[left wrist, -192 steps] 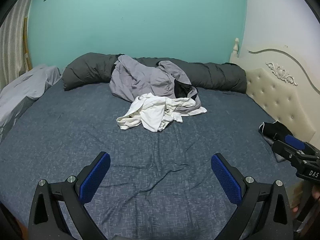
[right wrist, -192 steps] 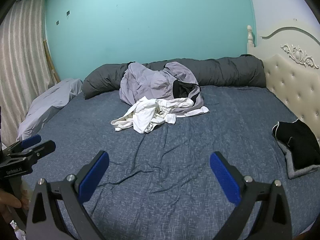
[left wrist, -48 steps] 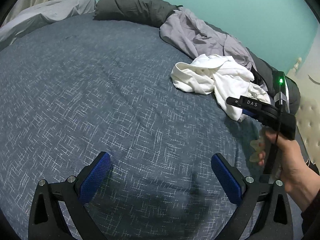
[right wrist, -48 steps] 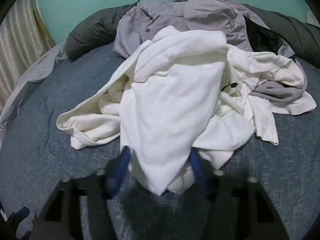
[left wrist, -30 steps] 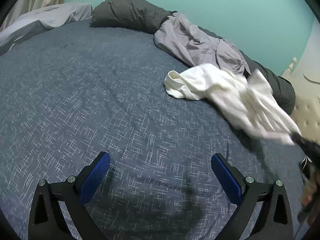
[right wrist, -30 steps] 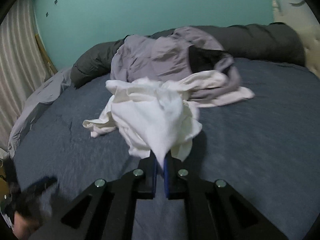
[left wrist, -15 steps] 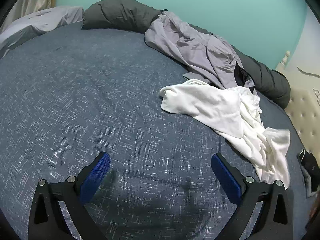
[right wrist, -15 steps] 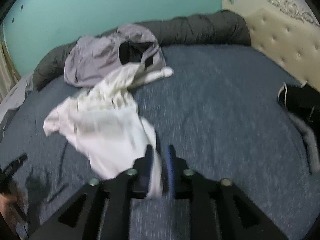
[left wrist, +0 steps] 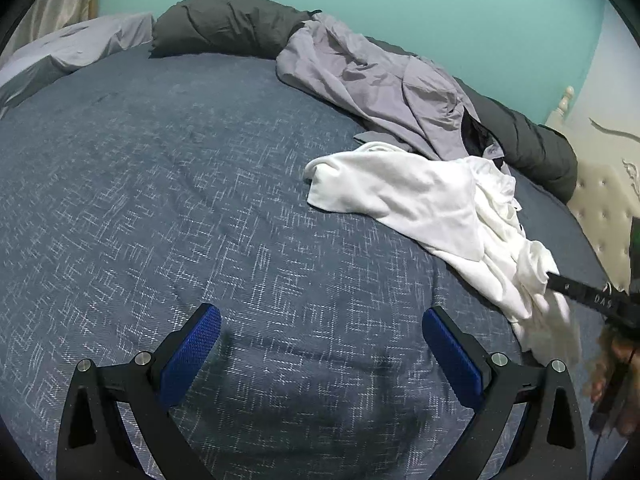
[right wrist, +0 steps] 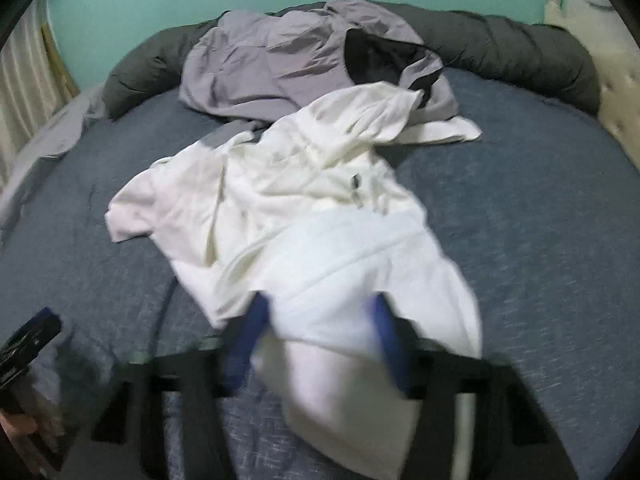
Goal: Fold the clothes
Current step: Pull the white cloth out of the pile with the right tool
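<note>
A crumpled white garment lies stretched out on the blue bed sheet, its far end still touching a grey garment. In the right wrist view the white garment runs toward me, and its near end lies bunched between the blue pads of my right gripper. The jaws stand apart and are closing; the picture is blurred. My left gripper hovers wide open over bare sheet, left of the white garment, with nothing between its fingers. The right gripper shows at the garment's near right end.
The grey garment with a black lining is heaped at the back against a rolled dark duvet. A cream tufted headboard bounds the right side. Light grey bedding lies at the far left.
The right gripper has dragged the white garment away from the grey heap and lowered it, so it now lies drawn out. Its jaws, shut a second ago, stand apart. The left gripper barely moved.
</note>
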Action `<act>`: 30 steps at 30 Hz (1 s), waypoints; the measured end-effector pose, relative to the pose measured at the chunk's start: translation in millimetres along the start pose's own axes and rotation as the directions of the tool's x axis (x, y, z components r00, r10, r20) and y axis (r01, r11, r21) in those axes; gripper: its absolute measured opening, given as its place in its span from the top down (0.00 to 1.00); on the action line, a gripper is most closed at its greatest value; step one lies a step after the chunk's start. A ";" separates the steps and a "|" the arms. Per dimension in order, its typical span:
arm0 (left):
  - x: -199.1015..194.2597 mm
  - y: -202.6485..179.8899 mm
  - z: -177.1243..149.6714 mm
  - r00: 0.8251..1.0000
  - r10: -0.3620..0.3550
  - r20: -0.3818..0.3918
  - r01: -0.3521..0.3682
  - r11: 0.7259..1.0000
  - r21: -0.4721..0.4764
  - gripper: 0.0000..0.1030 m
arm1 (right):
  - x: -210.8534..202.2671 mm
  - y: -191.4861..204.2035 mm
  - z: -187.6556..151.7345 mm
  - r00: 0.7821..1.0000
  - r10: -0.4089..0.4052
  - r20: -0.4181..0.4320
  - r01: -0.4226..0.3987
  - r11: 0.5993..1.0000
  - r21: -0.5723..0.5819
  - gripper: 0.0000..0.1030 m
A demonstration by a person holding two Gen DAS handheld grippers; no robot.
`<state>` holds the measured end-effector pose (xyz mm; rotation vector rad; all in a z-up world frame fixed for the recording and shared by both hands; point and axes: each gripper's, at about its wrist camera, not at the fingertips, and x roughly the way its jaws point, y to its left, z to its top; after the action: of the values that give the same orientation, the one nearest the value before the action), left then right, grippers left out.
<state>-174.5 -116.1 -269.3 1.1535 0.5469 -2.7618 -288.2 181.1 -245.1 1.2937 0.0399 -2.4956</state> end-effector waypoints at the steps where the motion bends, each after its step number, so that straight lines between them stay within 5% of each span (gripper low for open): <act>1: 0.3 0.4 0.0 1.000 0.000 0.001 0.000 1.000 -0.002 0.00 | -0.7 -1.3 -5.9 1.000 0.008 -0.006 -0.008 1.000 -0.004 0.83; 4: -0.4 -0.1 -1.1 1.000 -0.002 0.000 0.002 1.000 -0.001 0.00 | -6.7 -11.9 -22.8 0.999 -0.014 -0.037 0.014 1.000 -0.017 0.94; 15: -2.6 -3.5 -2.8 1.000 -0.007 0.003 0.007 1.000 0.009 0.00 | -62.3 -99.0 -70.1 0.975 -0.194 -0.110 0.201 0.978 0.061 0.96; 18: -2.1 -2.9 -2.7 1.000 -0.007 0.005 0.007 1.000 0.012 0.00 | -75.1 -106.5 -61.2 0.965 -0.247 -0.089 0.255 0.962 0.094 0.95; 23: -0.9 -0.2 -2.3 1.000 -0.003 0.005 0.002 1.000 0.012 0.00 | -96.2 -85.8 -25.3 0.962 -0.261 0.080 0.250 0.960 0.129 0.93; 28: 0.2 1.6 -2.3 1.000 -0.001 0.005 0.001 1.000 0.009 0.00 | -90.7 -67.3 12.5 0.945 -0.282 0.168 0.259 0.955 0.143 0.73; 30: 0.9 1.5 -2.5 1.000 -0.001 0.004 0.001 1.000 0.009 0.00 | -75.7 -61.1 26.1 0.965 -0.205 0.165 0.183 0.973 0.141 0.66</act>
<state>-173.1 -116.6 -272.1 1.1495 0.5348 -2.7699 -286.8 255.2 -176.9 1.1564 -0.0330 -2.8135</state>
